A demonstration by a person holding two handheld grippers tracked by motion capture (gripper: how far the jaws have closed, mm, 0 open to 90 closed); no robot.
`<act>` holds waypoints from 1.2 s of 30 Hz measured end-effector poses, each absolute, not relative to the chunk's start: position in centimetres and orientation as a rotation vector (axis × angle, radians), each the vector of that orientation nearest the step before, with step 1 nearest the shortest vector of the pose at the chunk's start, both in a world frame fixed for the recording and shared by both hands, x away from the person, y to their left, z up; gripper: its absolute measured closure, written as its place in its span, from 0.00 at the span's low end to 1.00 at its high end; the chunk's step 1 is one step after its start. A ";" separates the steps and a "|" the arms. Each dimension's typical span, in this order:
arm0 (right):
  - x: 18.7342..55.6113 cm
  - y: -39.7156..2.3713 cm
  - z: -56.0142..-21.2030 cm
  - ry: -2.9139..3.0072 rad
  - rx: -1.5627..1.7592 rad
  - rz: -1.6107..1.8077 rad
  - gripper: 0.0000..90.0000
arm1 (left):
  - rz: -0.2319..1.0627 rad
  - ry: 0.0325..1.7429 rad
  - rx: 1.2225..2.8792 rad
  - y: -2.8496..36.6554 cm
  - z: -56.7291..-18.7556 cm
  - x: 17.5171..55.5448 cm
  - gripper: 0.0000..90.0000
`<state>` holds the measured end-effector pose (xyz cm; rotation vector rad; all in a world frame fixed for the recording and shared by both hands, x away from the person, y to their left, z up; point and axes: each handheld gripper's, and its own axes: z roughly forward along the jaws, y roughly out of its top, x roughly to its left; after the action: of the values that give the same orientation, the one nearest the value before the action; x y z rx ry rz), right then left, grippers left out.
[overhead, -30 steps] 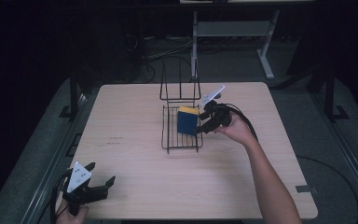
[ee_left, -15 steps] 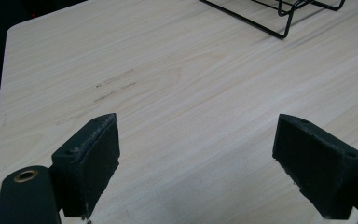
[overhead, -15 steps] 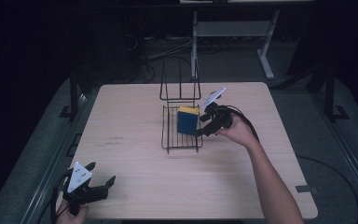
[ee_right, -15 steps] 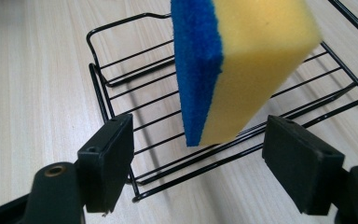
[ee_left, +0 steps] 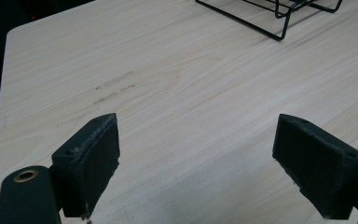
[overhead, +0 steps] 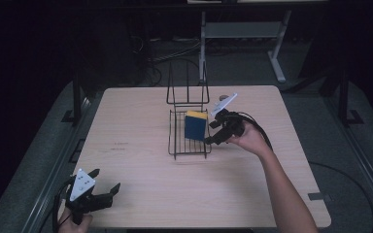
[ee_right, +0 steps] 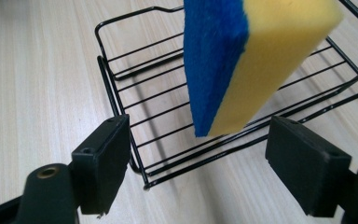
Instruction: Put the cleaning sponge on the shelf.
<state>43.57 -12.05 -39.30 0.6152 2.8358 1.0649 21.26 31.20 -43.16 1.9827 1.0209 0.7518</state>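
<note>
1. High view: I see the wooden table (overhead: 141, 121) with the black wire rack (overhead: 189, 138) near its middle. An upright wire section (overhead: 187, 90) rises at the rack's 12 o'clock end.
2. The sponge (overhead: 195, 125), blue on one face and yellow on the other, stands on edge in the rack, toward its 1 o'clock corner. It looks tilted, resting against the wires.
3. The right gripper (overhead: 218, 132) sits just beside the rack at its 3 o'clock side, in the person's right hand (overhead: 247, 141), forearm coming in from 5 o'clock. The grey three-cornered plate (overhead: 224, 103) on top of it points toward 1 o'clock.
4. Right gripper view: the right gripper (ee_right: 198, 168) has its jaws wide apart, and they have just been opening. The sponge (ee_right: 247, 60) hangs at 12 o'clock beyond the pads (ee_right: 102, 163), not pressed by either one. I note nothing clamped.
5. Same view: the blue face is turned to 9 o'clock, the yellow body to 3 o'clock. The sponge's lower corner meets the rack (ee_right: 135, 70) wires near the front rail.
6. The left gripper (overhead: 104, 193) rests at the table's 7 o'clock corner, well apart from the rack, held by the left hand (overhead: 73, 224).
7. Left gripper view: the left gripper (ee_left: 196, 163) has jaws spread wide over bare table (ee_left: 191, 88), with nothing between them. A corner of the rack (ee_left: 279, 18) shows at 1 o'clock.
</note>
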 end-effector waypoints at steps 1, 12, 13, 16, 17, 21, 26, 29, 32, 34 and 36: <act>43.5 -12.1 -39.3 2.835 0.617 1.070 0.24 | 0.750 1.022 1.985 31.2 -43.2 21.3 0.16; 43.2 -12.8 -39.2 2.832 0.633 1.058 0.23 | 0.753 1.023 1.983 31.1 -43.2 21.3 0.16; 43.1 -12.8 -39.2 2.833 0.634 1.055 0.23 | 0.754 1.024 1.984 31.1 -43.2 21.3 0.16; 43.0 -12.9 -39.1 2.837 0.634 1.044 0.23 | 0.754 1.024 1.981 31.2 -43.2 21.2 0.16; 42.9 -12.9 -39.0 2.836 0.634 1.043 0.23 | 0.755 1.026 1.978 31.3 -43.1 21.2 0.16; 42.8 -13.2 -38.9 2.838 0.639 1.044 0.23 | 0.759 1.019 1.982 31.2 -43.1 21.2 0.16; 42.5 -13.5 -38.8 2.852 0.645 1.025 0.22 | 0.757 1.025 1.980 31.3 -43.1 21.2 0.16; 42.4 -13.8 -38.7 2.854 0.652 1.023 0.22 | 0.756 1.024 1.980 31.3 -43.1 21.2 0.16; 42.3 -14.1 -38.6 2.847 0.645 1.040 0.22 | 0.758 1.021 1.983 31.2 -43.1 21.2 0.16; 42.1 -14.2 -38.7 2.839 0.644 1.041 0.22 | 0.757 1.022 1.982 31.2 -43.1 21.2 0.16; 42.0 -14.4 -38.9 2.842 0.661 1.035 0.22 | 0.759 1.017 1.982 31.2 -43.1 21.2 0.16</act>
<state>42.04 -14.45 -38.88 0.6605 2.8417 1.0353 21.15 31.24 -43.12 1.9821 1.0173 0.7588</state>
